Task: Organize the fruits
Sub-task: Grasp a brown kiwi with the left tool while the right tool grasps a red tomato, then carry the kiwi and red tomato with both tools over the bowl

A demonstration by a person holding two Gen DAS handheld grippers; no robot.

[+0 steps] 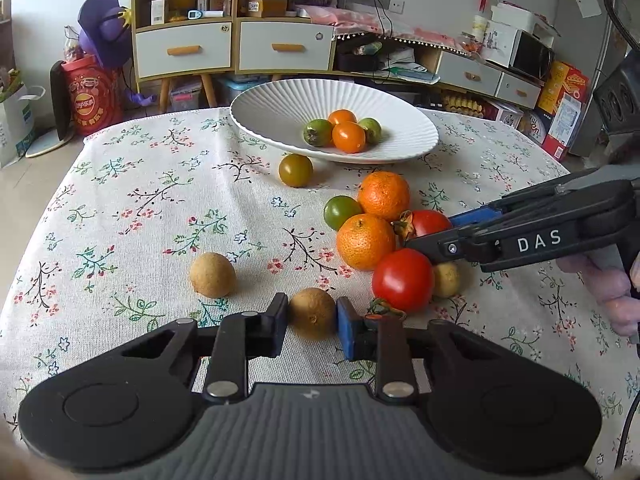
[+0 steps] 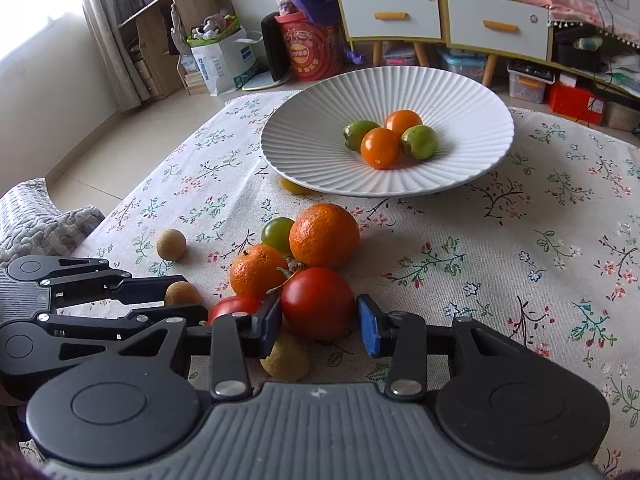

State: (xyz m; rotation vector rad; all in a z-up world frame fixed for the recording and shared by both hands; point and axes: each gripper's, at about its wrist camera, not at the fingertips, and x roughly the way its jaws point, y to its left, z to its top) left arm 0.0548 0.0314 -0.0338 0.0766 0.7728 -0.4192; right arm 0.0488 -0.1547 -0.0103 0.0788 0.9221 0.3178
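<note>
A white ribbed plate [image 2: 304, 148] holds four small fruits clustered at its middle, two orange ones [image 2: 380, 148] and two green ones [image 2: 419, 142]. On the flowered cloth just before the plate lie an olive-green fruit [image 1: 295, 170] by its rim, then a tight heap of two mandarins [image 2: 324, 236], a green fruit [image 2: 278, 234] and two red tomatoes [image 2: 318, 304], with a pale brown fruit [image 2: 286, 358] tucked against the heap's near side. Farther from the plate, to the heap's left, lie two round tan fruits: one free on the cloth [image 1: 212, 274], the other [image 1: 313, 318] nearer and pinched from both sides.
</note>
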